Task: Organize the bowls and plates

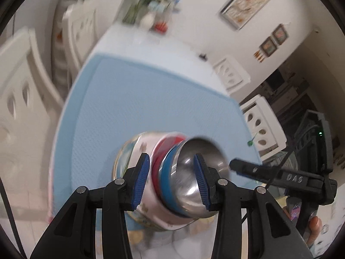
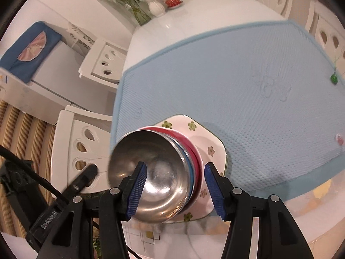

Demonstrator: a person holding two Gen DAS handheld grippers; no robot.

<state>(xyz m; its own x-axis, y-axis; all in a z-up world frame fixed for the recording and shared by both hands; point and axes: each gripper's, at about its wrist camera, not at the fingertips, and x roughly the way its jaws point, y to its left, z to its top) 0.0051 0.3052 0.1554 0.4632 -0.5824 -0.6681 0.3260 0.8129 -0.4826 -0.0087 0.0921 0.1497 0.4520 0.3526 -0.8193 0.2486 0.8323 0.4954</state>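
Observation:
A stack of bowls rests on a floral plate (image 2: 212, 149) at the near edge of the blue mat (image 2: 237, 82). The top steel bowl (image 2: 148, 177) sits in a blue-rimmed bowl (image 2: 189, 168) and a red bowl (image 2: 187, 138). My right gripper (image 2: 175, 191) is open and straddles the stack, its left pad inside the steel bowl. In the left wrist view the same steel bowl (image 1: 194, 172), blue bowl (image 1: 167, 177), red bowl (image 1: 163, 144) and plate (image 1: 133, 151) lie between the open fingers of my left gripper (image 1: 170, 182). No pad visibly presses on anything.
The blue mat (image 1: 140, 90) covers a white table (image 2: 204, 15). A vase of flowers (image 2: 156, 7) and a small red dish (image 2: 173, 1) stand at the table's far end. White chairs (image 2: 84, 142) surround the table. A small green object (image 2: 333, 78) lies on the mat's right.

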